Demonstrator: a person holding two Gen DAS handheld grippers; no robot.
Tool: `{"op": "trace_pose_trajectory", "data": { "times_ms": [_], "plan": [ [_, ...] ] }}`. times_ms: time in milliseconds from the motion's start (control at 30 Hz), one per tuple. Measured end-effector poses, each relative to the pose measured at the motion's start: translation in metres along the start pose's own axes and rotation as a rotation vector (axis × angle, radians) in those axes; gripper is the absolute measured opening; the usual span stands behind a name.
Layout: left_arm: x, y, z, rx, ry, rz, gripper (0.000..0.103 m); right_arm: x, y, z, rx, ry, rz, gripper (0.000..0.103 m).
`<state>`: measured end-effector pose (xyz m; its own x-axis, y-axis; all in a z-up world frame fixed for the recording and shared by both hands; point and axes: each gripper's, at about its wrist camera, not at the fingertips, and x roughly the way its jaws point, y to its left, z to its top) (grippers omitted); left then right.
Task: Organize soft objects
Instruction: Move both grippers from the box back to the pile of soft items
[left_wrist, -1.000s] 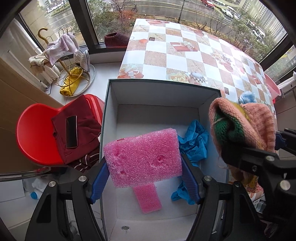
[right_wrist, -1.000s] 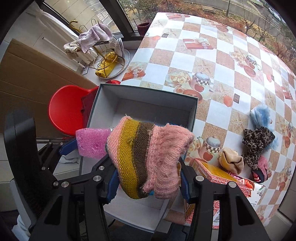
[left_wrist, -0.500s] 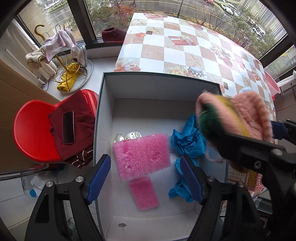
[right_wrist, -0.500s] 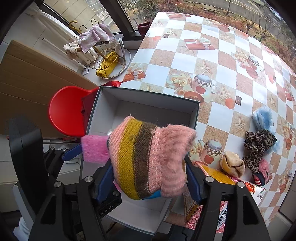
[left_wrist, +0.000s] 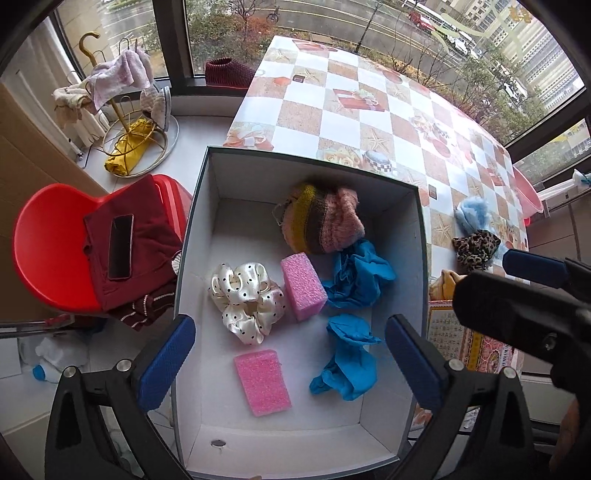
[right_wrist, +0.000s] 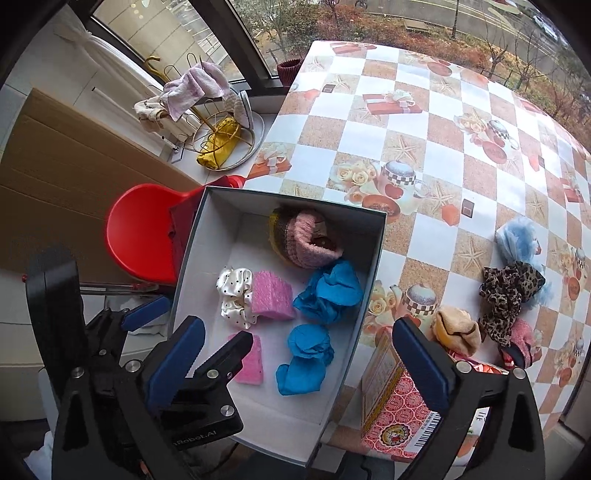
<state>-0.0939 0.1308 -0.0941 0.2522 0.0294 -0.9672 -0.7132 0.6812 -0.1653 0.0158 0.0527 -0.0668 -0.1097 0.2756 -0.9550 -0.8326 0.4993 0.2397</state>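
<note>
A white open box holds a striped knitted hat, two pink foam blocks, a white dotted scrunchie and crumpled blue cloths. My left gripper is open and empty above the box's near end. My right gripper is open and empty over the box's right wall. On the table lie a leopard scrunchie, a blue fluffy piece, a tan cloth and a pink item.
A red chair with a dark red garment and a phone stands left of the box. A patterned carton sits right of the box. A gold wire rack with cloths stands at the window sill.
Both grippers opened. The pink foam block fell from the left gripper into the box, and the knitted hat left the right gripper and now lies at the box's far end.
</note>
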Motion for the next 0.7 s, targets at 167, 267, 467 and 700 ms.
{"op": "trace_pose_trajectory", "data": {
  "times_ms": [167, 267, 467, 700],
  "plan": [
    [-0.005, -0.006, -0.005, 0.002, 0.001, -0.009, 0.103, -0.008, -0.007, -0.004, 0.029, -0.008, 0.012, 0.102],
    [-0.007, -0.010, -0.006, 0.010, 0.002, -0.009, 0.103, -0.014, -0.013, -0.007, 0.040, -0.018, 0.009, 0.102],
    [-0.010, -0.021, -0.009, 0.034, 0.015, -0.011, 0.103, -0.027, -0.033, -0.017, 0.082, -0.037, 0.003, 0.102],
    [-0.011, -0.038, -0.011, 0.055, 0.038, -0.028, 0.103, -0.045, -0.072, -0.030, 0.161, -0.063, -0.013, 0.102]
  ]
}}
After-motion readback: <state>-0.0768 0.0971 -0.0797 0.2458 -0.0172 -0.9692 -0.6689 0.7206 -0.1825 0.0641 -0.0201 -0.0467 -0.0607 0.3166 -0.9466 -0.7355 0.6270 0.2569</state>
